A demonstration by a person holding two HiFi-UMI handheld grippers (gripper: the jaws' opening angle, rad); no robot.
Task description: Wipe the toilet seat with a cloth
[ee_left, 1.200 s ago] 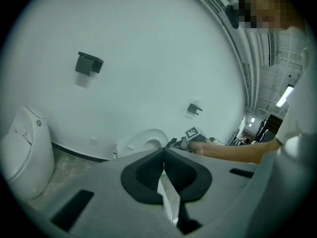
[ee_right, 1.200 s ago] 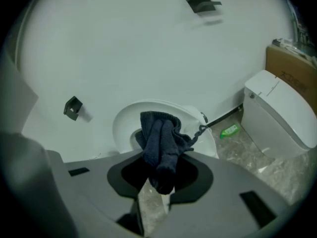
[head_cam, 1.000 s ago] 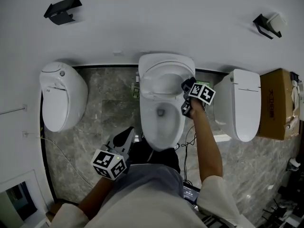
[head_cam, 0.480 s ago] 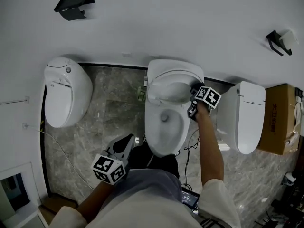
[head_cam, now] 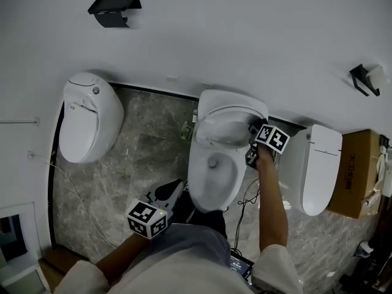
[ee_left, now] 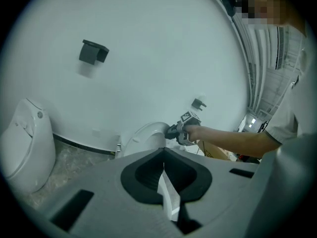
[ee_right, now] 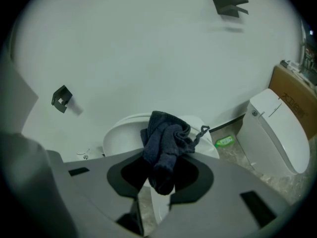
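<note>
- Three white toilets are lined up along the far wall, and the middle toilet is the one being worked on.
- On that middle toilet the toilet seat is seen raised toward the wall; whether a lid stands behind it cannot be told.
- The right gripper is held at the right edge of the raised seat, close above the bowl, and is pointed down toward the far wall.
- Its jaws are closed on a dark blue cloth, which is bunched up and sticks out forward from between the pads, in front of the white seat.
- Whether the cloth is actually pressed against the seat cannot be made out.
- The left gripper is kept low and near, to the left of the bowl's near end and well apart from the seat.
- Its jaws are brought fully together, and nothing is held between them.
- Grey marbled floor is seen between the toilets.
</note>
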